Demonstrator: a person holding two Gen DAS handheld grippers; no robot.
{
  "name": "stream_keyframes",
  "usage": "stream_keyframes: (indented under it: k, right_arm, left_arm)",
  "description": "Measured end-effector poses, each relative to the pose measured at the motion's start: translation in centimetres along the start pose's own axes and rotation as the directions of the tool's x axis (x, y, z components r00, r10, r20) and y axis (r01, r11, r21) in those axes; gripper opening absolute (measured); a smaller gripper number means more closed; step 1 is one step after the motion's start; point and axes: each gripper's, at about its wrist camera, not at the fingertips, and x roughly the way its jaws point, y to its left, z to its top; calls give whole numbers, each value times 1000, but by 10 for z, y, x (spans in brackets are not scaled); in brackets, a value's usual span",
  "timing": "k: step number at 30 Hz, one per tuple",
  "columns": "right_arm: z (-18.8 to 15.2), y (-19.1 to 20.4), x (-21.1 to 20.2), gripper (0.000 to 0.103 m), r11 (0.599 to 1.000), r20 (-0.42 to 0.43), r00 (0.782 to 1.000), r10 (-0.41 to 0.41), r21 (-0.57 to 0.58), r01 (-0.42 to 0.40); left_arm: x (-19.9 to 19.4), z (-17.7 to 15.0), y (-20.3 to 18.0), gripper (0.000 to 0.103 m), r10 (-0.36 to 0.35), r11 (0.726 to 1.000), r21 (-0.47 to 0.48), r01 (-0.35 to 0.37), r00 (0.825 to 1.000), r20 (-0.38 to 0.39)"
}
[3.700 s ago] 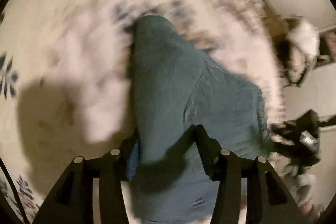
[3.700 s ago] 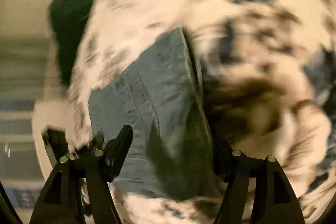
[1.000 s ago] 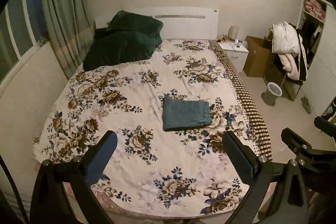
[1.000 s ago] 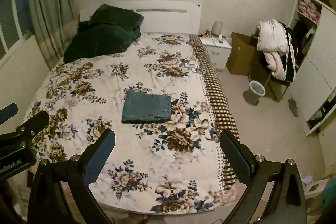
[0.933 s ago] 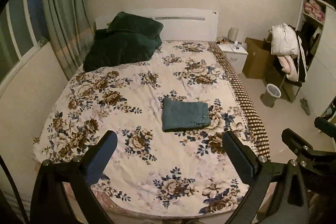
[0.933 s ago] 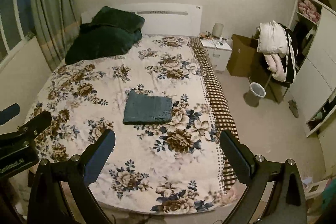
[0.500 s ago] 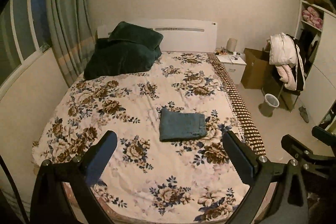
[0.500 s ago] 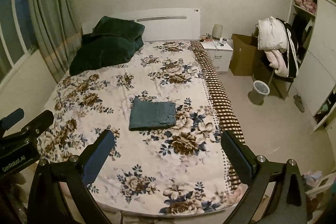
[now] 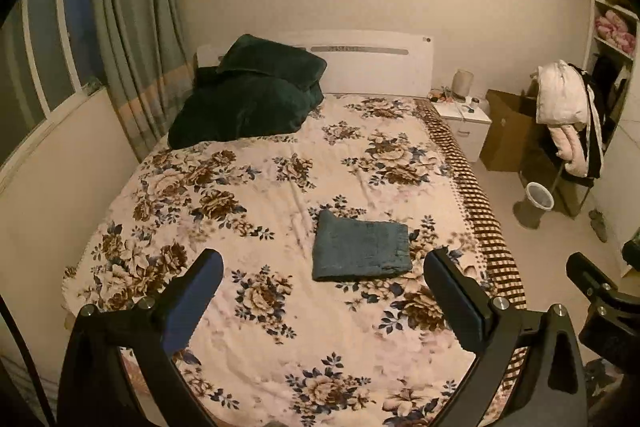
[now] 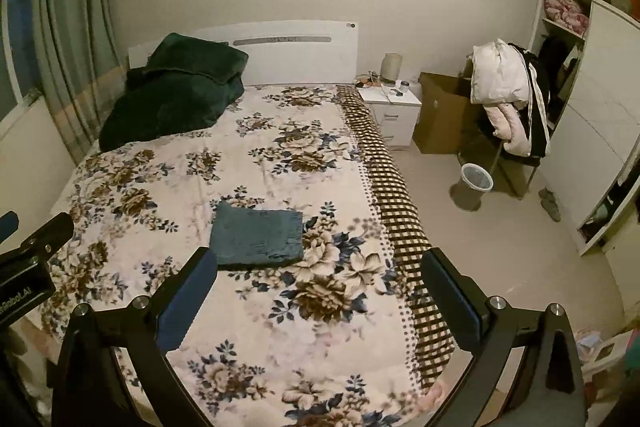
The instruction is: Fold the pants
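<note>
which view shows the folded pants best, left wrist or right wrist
The left wrist view. There the folded pants lie fully in sight on the bedspread, between the open jaws. In the right wrist view the pants are just as sharp, but a jaw tip covers their near left corner.

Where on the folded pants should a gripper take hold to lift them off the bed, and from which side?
Judging by shape, grip the folded pants at their thick near edge, coming low from the foot of the bed. That edge looks rounded and faces both open grippers.

The floral bed (image 9: 280,327) carries folded pants (image 9: 361,250) and dark pillows (image 9: 248,99).
</note>
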Motion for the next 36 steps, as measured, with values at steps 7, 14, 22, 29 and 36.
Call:
stream_keyframes:
  k: [7, 14, 22, 29, 36]
  right_arm:
    - [3, -1, 49, 103, 1000, -35, 999, -5, -11, 4]
    - [-3, 2, 75, 103, 1000, -52, 999, -11, -28, 10]
    - [-5, 5, 76, 103, 1000, -48, 999, -9, -30, 8]
    - [-9, 7, 70, 103, 1000, -42, 999, -1, -30, -1]
    - [-10, 11, 65, 103, 999, -35, 999, 16, -42, -18]
  left_arm:
    - [23, -4, -10, 103, 0, 1000, 11, 0, 1000, -18]
    - [37, -3, -17, 103, -15, 1000, 21, 16, 999, -32]
    - [39, -3, -16, 103, -2, 1000, 17, 3, 999, -39]
    - [38, -6, -16, 103, 4, 1000, 7, -4, 999, -40]
    - [34, -10, -15, 103, 0, 1000, 0, 0, 999, -44]
